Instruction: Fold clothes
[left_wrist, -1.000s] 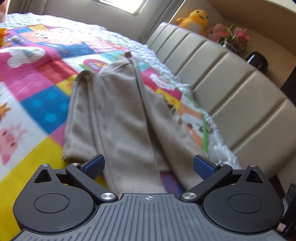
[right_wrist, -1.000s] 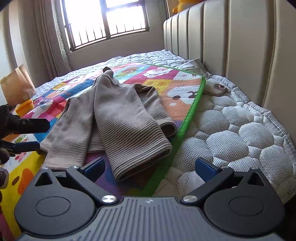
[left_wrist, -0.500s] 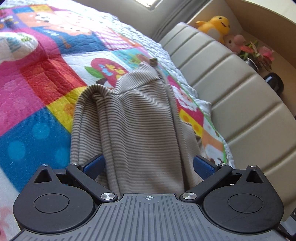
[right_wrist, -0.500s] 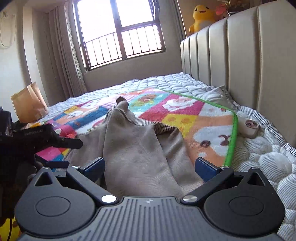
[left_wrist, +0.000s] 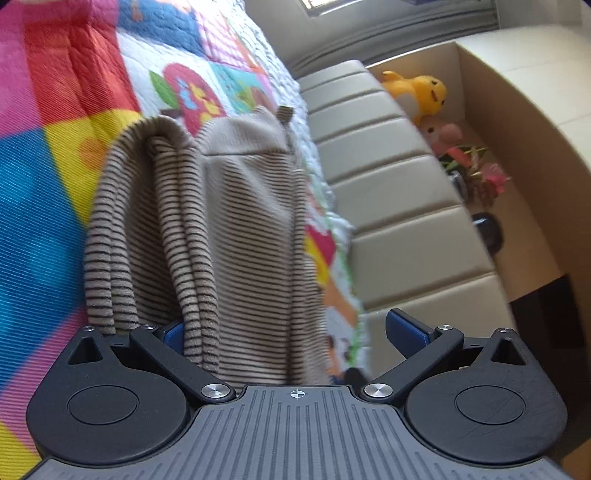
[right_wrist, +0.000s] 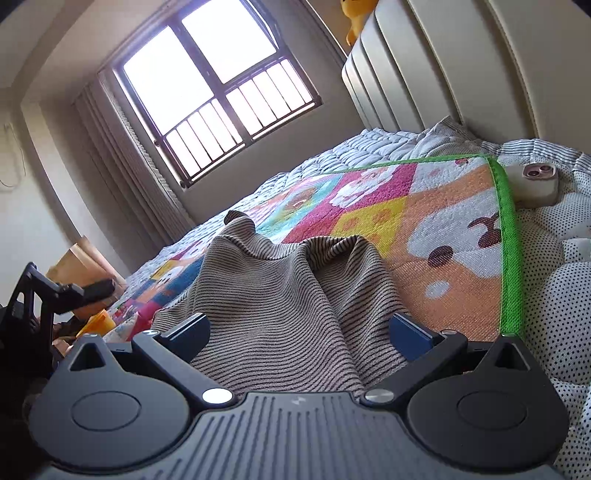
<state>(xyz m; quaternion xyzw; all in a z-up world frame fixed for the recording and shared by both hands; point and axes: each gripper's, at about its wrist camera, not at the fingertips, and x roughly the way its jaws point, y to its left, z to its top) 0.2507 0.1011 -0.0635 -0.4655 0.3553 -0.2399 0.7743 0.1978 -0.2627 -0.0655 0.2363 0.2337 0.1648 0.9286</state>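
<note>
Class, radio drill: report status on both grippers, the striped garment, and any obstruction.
Left gripper open, straddling striped garment hem. Right gripper open, cloth between fingers. Garment part-folded on quilt. Phone lies off to the side, not obstructing.

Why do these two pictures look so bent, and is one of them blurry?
Both views come from fisheye lenses, so edges curve. The left wrist view is smeared on its right side: the yellow plush toy and beige padded headboard look soft. In the right wrist view the barred window is blown out white, while the brown striped knit garment stays sharp.
</note>
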